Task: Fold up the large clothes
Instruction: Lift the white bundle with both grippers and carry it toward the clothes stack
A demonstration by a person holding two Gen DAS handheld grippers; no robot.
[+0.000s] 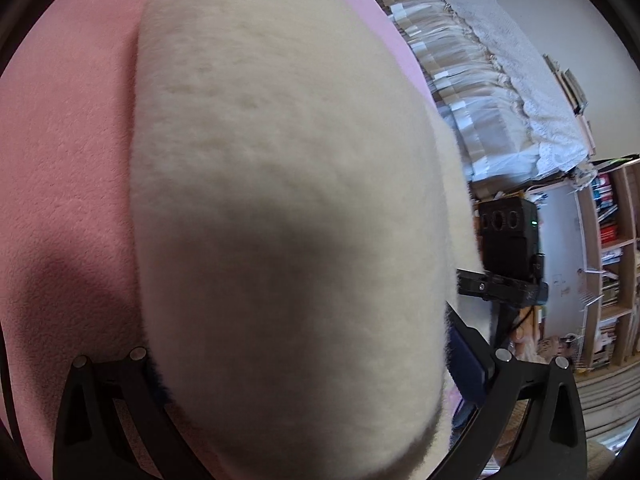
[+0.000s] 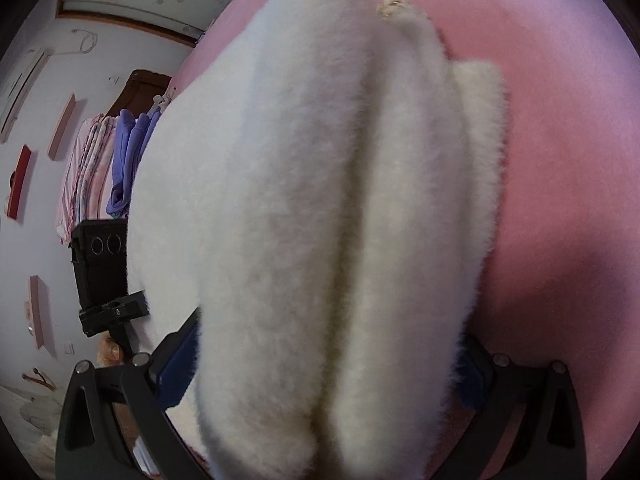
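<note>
Left claw (image 1: 308, 392): black fingers spread, clamped on thick cream fleece garment (image 1: 280, 200). Right claw (image 2: 320, 380): same pose, gripping the same fleece.

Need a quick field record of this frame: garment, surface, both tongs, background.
garment: fluffy cream garment, bunched in lengthwise folds in the right view
surface: pink fleece blanket
left tongs: closed on garment
right tongs: closed on garment
background: bookshelf, hanging purple clothes

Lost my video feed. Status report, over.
Left gripper and right gripper both shut on fluffy cream-white garment. Garment bunched over pink fleece blanket. Nothing in the way.
</note>
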